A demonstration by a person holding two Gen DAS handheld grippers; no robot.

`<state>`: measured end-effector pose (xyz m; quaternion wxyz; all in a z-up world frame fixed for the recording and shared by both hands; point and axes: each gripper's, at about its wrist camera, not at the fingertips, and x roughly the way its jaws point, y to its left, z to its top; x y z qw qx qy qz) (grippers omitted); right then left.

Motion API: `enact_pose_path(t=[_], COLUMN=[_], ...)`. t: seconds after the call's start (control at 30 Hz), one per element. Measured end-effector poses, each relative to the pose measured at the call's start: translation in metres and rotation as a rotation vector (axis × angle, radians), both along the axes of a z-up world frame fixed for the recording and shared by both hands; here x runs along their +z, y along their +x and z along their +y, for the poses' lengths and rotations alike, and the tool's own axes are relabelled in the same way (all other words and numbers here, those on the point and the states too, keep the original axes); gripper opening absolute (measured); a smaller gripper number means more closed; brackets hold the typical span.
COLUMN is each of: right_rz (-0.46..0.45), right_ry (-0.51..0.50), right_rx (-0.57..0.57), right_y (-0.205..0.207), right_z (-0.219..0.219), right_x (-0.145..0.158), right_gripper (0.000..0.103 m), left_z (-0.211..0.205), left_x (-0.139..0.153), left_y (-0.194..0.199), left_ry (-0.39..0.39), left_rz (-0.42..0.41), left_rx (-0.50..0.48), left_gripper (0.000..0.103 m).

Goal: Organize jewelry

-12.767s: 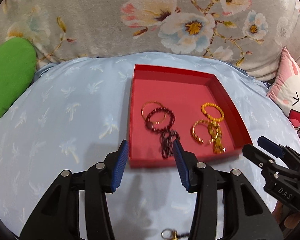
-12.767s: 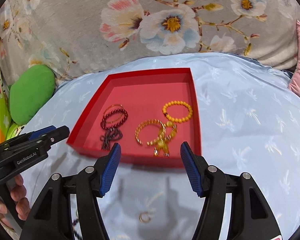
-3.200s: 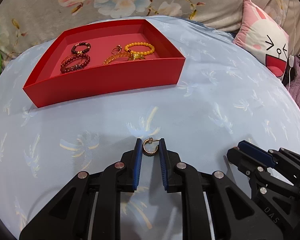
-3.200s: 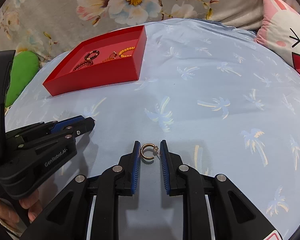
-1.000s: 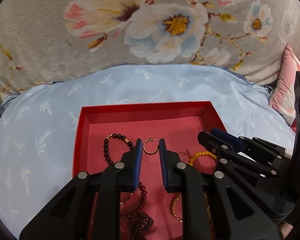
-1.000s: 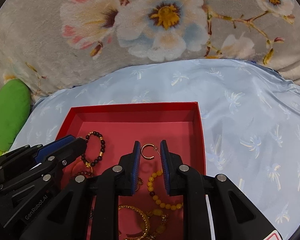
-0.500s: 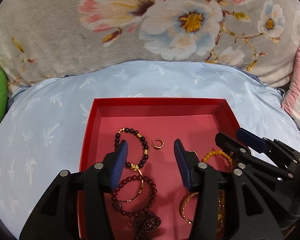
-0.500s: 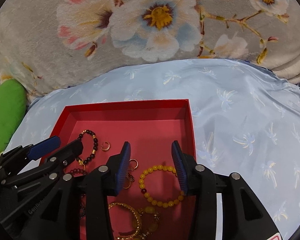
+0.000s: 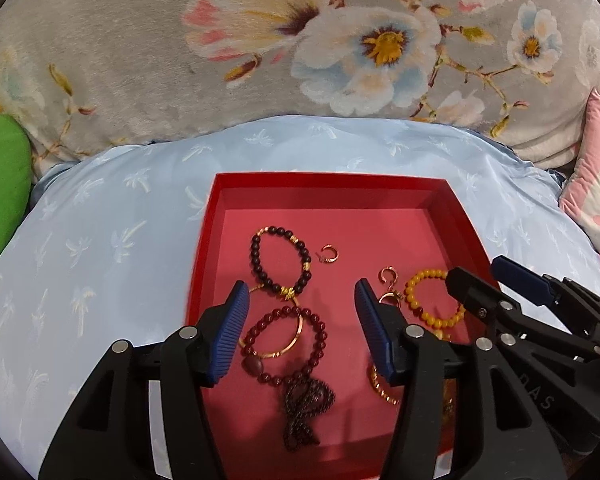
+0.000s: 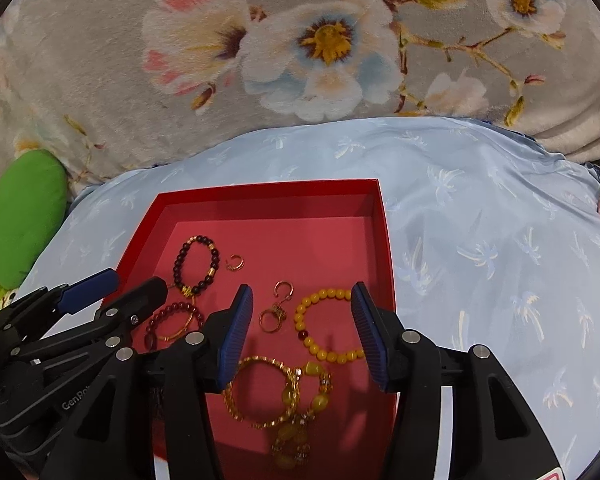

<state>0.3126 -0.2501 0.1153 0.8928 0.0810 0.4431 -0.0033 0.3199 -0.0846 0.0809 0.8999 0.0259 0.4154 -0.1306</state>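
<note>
A red tray [image 9: 324, 180] [image 10: 268, 190] lies on a light blue cloth and holds jewelry. Two small gold earrings lie in it: one [image 9: 330, 254] [image 10: 235, 263] beside a dark bead bracelet [image 9: 280, 264] [image 10: 196, 266], the other [image 9: 389, 276] [image 10: 283, 290] near a yellow bead bracelet [image 9: 434, 300] [image 10: 326, 324]. A maroon bead bracelet [image 9: 288, 340], a gold bangle [image 10: 260, 392] and a dark bead strand [image 9: 304, 404] lie nearer. My left gripper [image 9: 300, 332] is open and empty above the tray's left half. My right gripper [image 10: 298, 336] is open and empty above its right half.
A grey flowered blanket [image 9: 300, 40] rises behind the cloth. A green cushion [image 9: 0, 184] [image 10: 24, 216] sits at the far left. A pink rabbit pillow [image 9: 596, 184] is at the right. The blue cloth [image 10: 500, 260] spreads around the tray.
Both grippers carried a gold earring to the tray, opened and let them drop. Since half a second ago both have drawn back slightly with jaws wider; the earrings lie still.
</note>
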Motion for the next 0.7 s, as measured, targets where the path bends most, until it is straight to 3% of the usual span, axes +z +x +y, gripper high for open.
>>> enact_pose_path(t=[0.43, 0.7], right_rz=[0.004, 0.009], right_ry=[-0.024, -0.025], right_rx=[-0.005, -0.043], right_y=[-0.072, -0.108], right_z=[0.017, 0.016], right_x=[0.008, 0.009], right_gripper=[0.055, 0.059], left_z=[0.018, 0.024], left_x=[0.004, 0.002], left_y=[-0.062, -0.098], left_ry=[0.067, 0.102], left_rz=[-0.038, -0.043], left_rx=[0.041, 0.079], left_gripper=[0.053, 0.065])
